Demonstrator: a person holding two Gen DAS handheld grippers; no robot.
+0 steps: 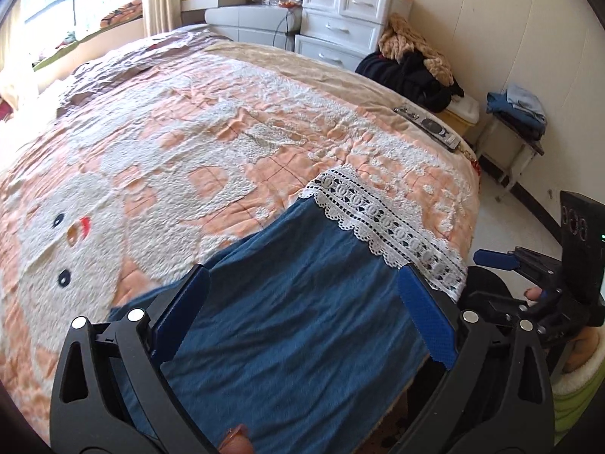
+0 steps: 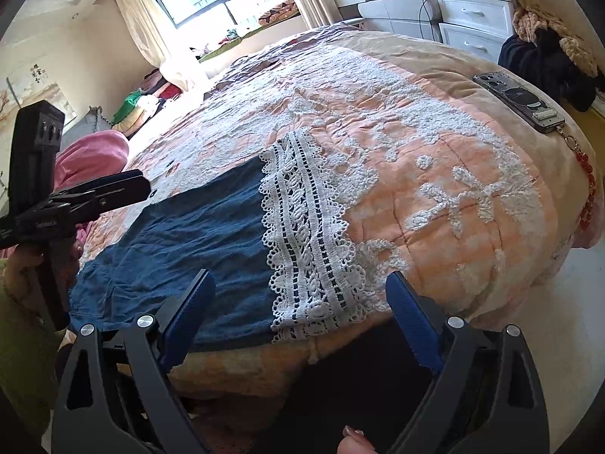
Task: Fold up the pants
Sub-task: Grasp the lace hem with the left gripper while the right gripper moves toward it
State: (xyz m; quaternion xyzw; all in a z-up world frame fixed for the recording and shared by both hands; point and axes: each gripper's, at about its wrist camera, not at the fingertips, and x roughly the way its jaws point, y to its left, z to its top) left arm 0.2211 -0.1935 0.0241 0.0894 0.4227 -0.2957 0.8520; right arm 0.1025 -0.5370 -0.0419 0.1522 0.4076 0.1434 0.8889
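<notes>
Blue pants [image 1: 295, 317] with a white lace hem [image 1: 385, 227] lie flat on the bed near its front edge; they also show in the right wrist view [image 2: 196, 234], lace hem [image 2: 306, 234] to the right. My left gripper [image 1: 302, 283] is open, its blue pads just above the blue cloth, holding nothing. My right gripper [image 2: 300, 287] is open over the lace hem at the bed's edge, holding nothing. The right gripper shows at the right of the left wrist view [image 1: 506, 261]; the left gripper shows at the left of the right wrist view [image 2: 94, 193].
The bed carries a peach and white textured quilt [image 1: 227, 143]. A phone [image 2: 518, 102] with a red bead strap lies near the bed's right edge. White drawers [image 1: 340, 19], a clothes pile [image 1: 412, 64] and a small stool [image 1: 510, 132] stand beyond the bed. A pink pillow [image 2: 90, 155] lies left.
</notes>
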